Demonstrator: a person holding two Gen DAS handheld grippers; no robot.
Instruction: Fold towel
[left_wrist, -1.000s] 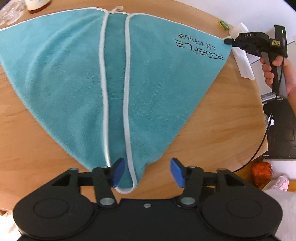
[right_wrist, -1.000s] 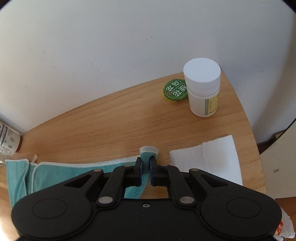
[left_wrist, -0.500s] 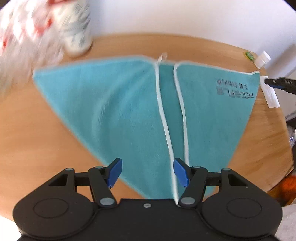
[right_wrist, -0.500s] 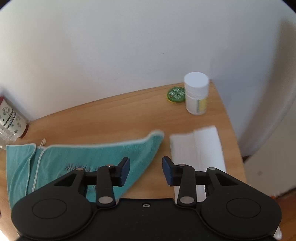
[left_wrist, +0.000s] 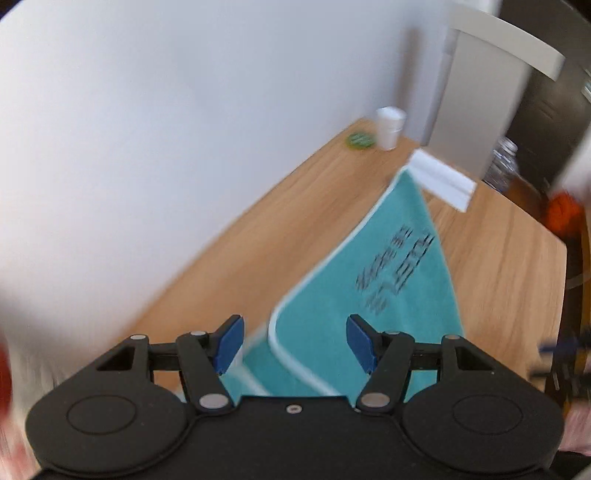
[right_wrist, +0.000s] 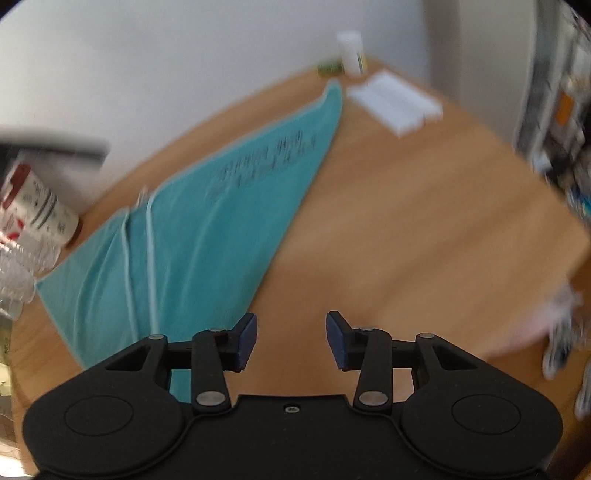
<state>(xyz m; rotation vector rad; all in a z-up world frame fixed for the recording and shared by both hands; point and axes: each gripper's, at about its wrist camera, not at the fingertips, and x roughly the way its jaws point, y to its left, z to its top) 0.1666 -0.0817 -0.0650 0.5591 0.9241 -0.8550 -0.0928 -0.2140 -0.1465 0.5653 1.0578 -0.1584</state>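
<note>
Towel (right_wrist: 207, 236): teal, white piping along the edges, lying flat on the round wooden table (right_wrist: 424, 221). It is folded into a long triangular shape, with two hemmed edges running side by side down the middle. Dark printed lettering sits on the right-hand panel; blurred, I cannot read it. The towel's far tip points at a folded white paper napkin (right_wrist: 397, 101), just beside it. Beyond that, near the wall, a white pill bottle (right_wrist: 351, 51) and a small green round tin (right_wrist: 330, 68) stand close together.

My left tongs (left_wrist: 293, 341): released, blue pads spread wide, nothing between them. They hover over the near part of the towel (left_wrist: 369, 295), whose white hem runs between the pads.

My right tongs (right_wrist: 291, 341): also released, pads well apart, empty. They hang over bare wood, just to the right of the towel's long edge.

At the table's left rim: a labelled jar (right_wrist: 37, 206) and clear plastic bottles (right_wrist: 14, 269), both blurred.
</note>
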